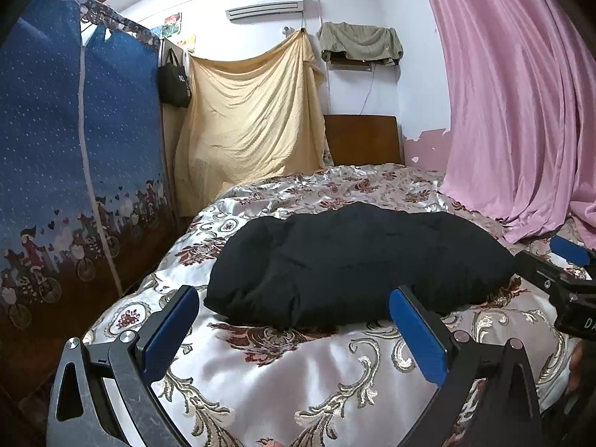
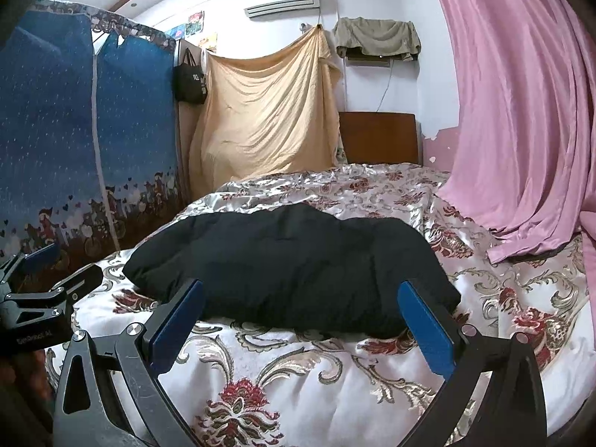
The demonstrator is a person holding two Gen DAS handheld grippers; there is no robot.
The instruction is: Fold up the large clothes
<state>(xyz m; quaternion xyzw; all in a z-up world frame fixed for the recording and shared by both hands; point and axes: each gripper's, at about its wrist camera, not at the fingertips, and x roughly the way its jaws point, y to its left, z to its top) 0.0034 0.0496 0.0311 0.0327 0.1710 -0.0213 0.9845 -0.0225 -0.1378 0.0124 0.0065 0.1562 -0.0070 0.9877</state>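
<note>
Hovering low over the near end of the bed, the left gripper [image 1: 294, 320] has its two blue-padded fingers [image 1: 171, 329] spread wide, with nothing between them. The right gripper [image 2: 301, 316] is held the same way, jaws apart and empty, just beside the left one; each shows at the edge of the other's view.

Directly ahead of both lies the black garment [image 1: 357, 260], a bulky, puffy bundle resting across the bed, its near edge close to the fingertips but not gripped by either tool. From the left wrist view the right finger tip overlaps the garment's front edge; whether it touches the cloth cannot be told.

Under it is a shiny floral bedspread [image 1: 298, 372] in cream, dark red and gold. Beyond the bed stands a brown wooden headboard [image 1: 363, 139]. A pink curtain [image 1: 521, 111] hangs on the right and spills onto the bedspread. A yellow sheet [image 1: 253, 119] is draped on the far wall, with a blue fabric wardrobe [image 1: 74, 149] on the left, a black bag [image 1: 174, 83] hanging beside it, and an air conditioner [image 1: 266, 7] high up.
</note>
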